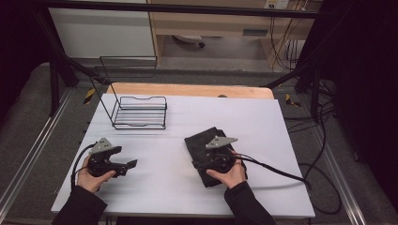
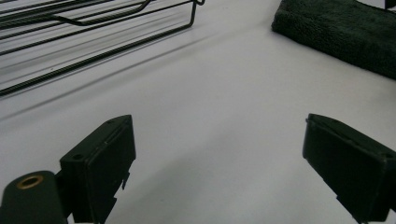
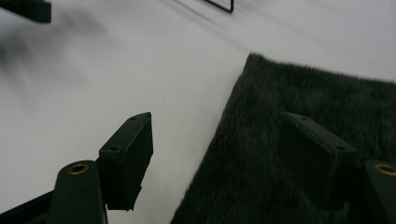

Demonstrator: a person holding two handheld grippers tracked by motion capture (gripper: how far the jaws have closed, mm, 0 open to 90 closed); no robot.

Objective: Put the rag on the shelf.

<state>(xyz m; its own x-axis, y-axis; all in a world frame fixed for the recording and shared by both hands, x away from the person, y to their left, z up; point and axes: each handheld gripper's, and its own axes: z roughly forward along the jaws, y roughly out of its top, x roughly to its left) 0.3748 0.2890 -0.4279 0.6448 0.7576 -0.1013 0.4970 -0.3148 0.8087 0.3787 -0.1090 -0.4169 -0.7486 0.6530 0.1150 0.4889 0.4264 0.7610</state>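
Two hand-held grippers work over a white table. The left gripper sits in the person's left hand near the table's left front, its jaws spread wide with bare table surface between them, as the left gripper view shows — only the jaw ends appear there, cut off by the lower edge. The right gripper, gripped by the right hand, rests over a dark green folded towel lying right of the table's centre. In the right gripper view its jaws stand apart and pinch nothing: one jaw is over the white surface, the other over the towel's pile, straddling the towel's edge. The dark jaw against the dark cloth is hard to separate, so contact with the pile cannot be told. From the high view the gripper body and hand hide the towel's middle and the jaw tips. A black wire rack stands at the far left, well apart from the towel — its upper frame is faint against the background.
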